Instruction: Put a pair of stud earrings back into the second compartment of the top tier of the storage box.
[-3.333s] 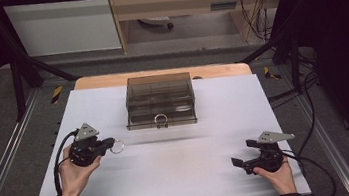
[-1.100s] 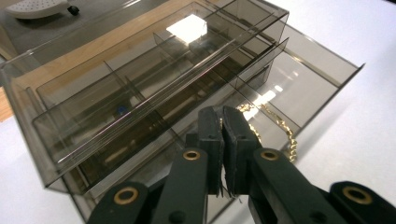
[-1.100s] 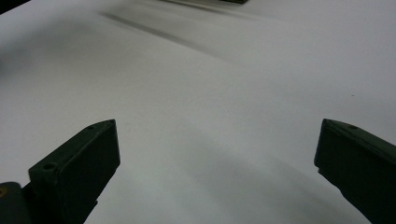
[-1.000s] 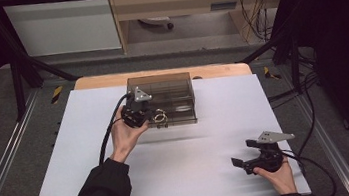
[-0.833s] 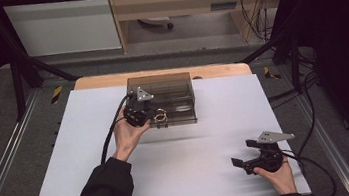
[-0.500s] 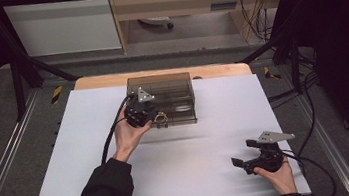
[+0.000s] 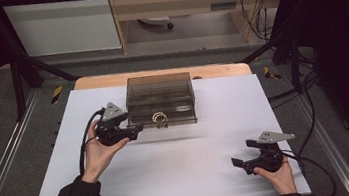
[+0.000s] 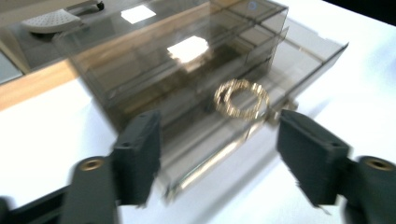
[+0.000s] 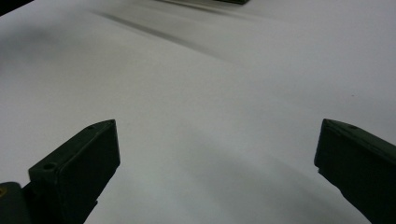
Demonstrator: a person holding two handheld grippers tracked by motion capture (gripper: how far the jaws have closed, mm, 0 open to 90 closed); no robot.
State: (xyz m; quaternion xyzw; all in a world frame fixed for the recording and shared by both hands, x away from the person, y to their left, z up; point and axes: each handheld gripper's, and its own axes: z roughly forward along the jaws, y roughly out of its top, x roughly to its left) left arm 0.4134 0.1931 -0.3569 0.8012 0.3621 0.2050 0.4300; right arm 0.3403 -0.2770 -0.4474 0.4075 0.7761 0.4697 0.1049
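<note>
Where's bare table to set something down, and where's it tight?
Free: the white table top between the left hand-held gripper and the right hand-held gripper; also the strips left and right of the smoky plastic box. Tight: the box's front edge, where two gold rings lie and the open left jaws sit close beside.

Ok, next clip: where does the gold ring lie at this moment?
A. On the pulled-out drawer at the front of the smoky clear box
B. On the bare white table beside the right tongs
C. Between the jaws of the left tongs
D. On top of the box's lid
A: the gold ring lies on the drawer pulled out at the front of the box, while the left tongs stand open beside it, holding nothing.
</note>
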